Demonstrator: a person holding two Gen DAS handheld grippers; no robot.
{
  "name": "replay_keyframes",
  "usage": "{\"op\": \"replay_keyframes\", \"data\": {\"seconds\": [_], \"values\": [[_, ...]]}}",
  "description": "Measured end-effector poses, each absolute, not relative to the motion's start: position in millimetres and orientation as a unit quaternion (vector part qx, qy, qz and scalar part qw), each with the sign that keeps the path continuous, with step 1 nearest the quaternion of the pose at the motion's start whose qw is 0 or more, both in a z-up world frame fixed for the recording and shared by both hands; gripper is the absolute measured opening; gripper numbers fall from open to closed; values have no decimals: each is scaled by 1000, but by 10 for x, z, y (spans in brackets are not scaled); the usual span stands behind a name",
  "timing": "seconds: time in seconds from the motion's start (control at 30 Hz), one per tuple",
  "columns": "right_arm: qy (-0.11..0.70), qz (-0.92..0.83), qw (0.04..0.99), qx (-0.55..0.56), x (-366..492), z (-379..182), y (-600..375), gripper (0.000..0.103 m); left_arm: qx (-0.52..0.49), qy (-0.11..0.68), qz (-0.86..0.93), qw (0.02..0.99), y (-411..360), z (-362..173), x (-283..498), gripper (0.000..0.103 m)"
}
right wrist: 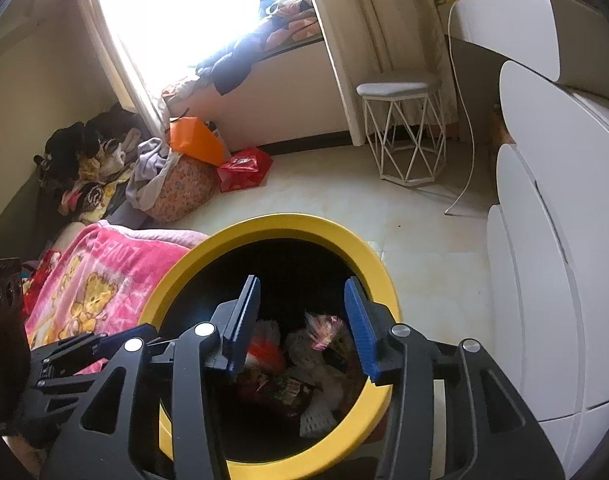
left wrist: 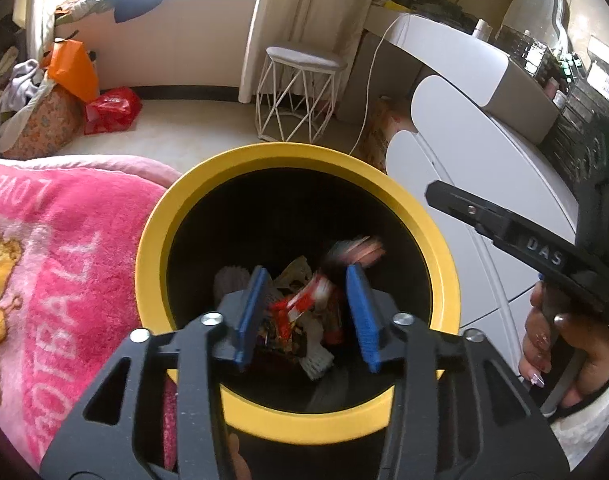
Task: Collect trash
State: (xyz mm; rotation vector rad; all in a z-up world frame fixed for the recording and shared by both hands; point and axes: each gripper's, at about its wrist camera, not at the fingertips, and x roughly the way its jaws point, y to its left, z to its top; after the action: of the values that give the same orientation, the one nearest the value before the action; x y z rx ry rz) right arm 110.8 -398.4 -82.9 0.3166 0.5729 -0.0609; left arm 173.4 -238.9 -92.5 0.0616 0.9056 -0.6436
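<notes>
Yellow-rimmed trash bin (left wrist: pixel 444 240), both tools released above it.
Left tool (left wrist: pixel 310 312) and right tool (right wrist: pixel 302 324) grip nothing; a blurred wrapper (left wrist: pixel 356 250) falling near the rim could bounce out onto the floor.

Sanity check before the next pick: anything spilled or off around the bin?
Nothing spilled: the wrappers lie inside the yellow-rimmed bin. One blurred wrapper looks mid-fall. Both grippers are empty above it.

Daylight floods in from the window (right wrist: pixel 176 20) at eleven o'clock in the right wrist view, blown out to pure white glare. The bin (left wrist: pixel 444 264) interior sits deep in shadow. A falling wrapper (left wrist: pixel 356 252) smears with motion blur. Fisheye bending curves every edge, corners vignetted black.
</notes>
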Motion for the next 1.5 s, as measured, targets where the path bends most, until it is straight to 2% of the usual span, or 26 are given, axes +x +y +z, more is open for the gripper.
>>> {"op": "replay_keyframes", "data": {"seconds": [0.17, 0.23, 0.3, 0.53, 0.67, 0.9, 1.5], "values": [[273, -35, 949, 155, 1022, -786, -4001, 50, 21, 424, -298, 855, -2330, -861, 1721, 57], [271, -39, 951, 144, 1002, -755, -3984, 54, 16, 421, -293, 858, -2289, -830, 1707, 67], [267, -39, 953, 137, 970, -728, -3954, 62, 8, 419, -290, 860, -2239, -799, 1695, 73], [254, -40, 959, 120, 844, -636, -3844, 80, -2, 407, -275, 871, -2090, -683, 1621, 91], [246, -40, 961, 116, 774, -593, -3787, 90, -9, 401, -267, 876, -1988, -637, 1569, 92], [246, -36, 963, 102, 699, -585, -3617, 95, -19, 390, -241, 888, -1771, -559, 1452, 92], [220, 15, 975, 41, 458, -598, -2876, 96, -27, 350, -143, 926, -993, -402, 993, 92]]}}
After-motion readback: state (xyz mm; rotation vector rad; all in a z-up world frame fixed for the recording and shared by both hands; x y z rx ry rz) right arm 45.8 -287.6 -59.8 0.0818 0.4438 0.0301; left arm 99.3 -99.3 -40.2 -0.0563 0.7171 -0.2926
